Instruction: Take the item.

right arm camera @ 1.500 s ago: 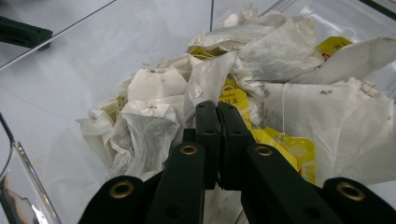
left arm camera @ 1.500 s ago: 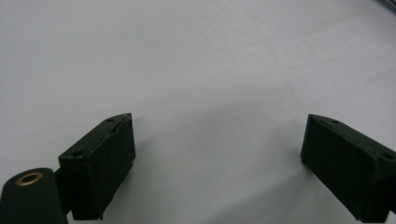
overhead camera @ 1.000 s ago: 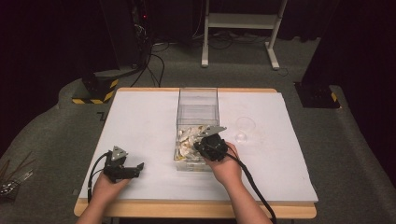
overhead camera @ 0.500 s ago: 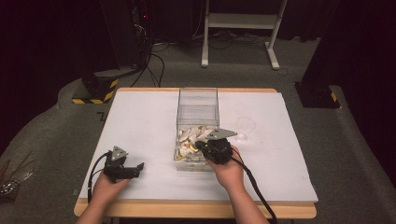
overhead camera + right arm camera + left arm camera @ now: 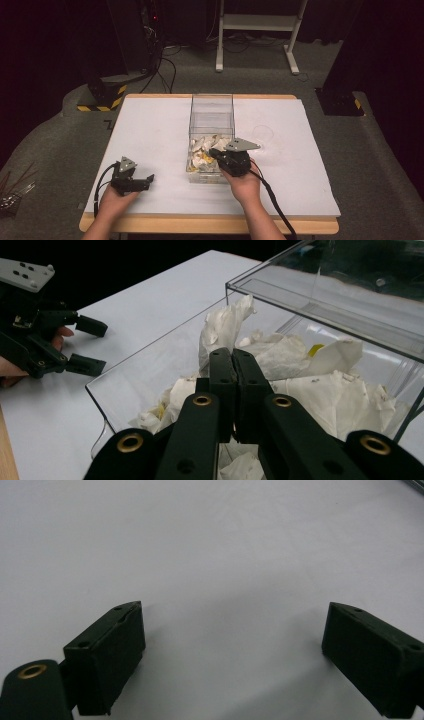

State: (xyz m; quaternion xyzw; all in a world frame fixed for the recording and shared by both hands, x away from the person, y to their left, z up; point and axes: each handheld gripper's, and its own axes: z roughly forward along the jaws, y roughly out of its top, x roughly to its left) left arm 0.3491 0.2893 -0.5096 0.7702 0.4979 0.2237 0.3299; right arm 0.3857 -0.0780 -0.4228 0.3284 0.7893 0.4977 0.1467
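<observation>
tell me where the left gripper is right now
In the high view the left gripper sits low on the white table near its front left corner, jaws open, well left of the clear bin where the right gripper is.

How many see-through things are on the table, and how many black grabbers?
Clear plastic box: 1
Clear round cup or lid, hard to tell which: 1
Black grippers, left gripper and right gripper: 2
Total: 4
The crumpled white papers in the box are too bunched to count.

Box (image 5: 211, 120) mid-table (image 5: 150, 130), crumpled paper (image 5: 202, 150) inside near end; left tongs (image 5: 149, 178) left of box
</observation>
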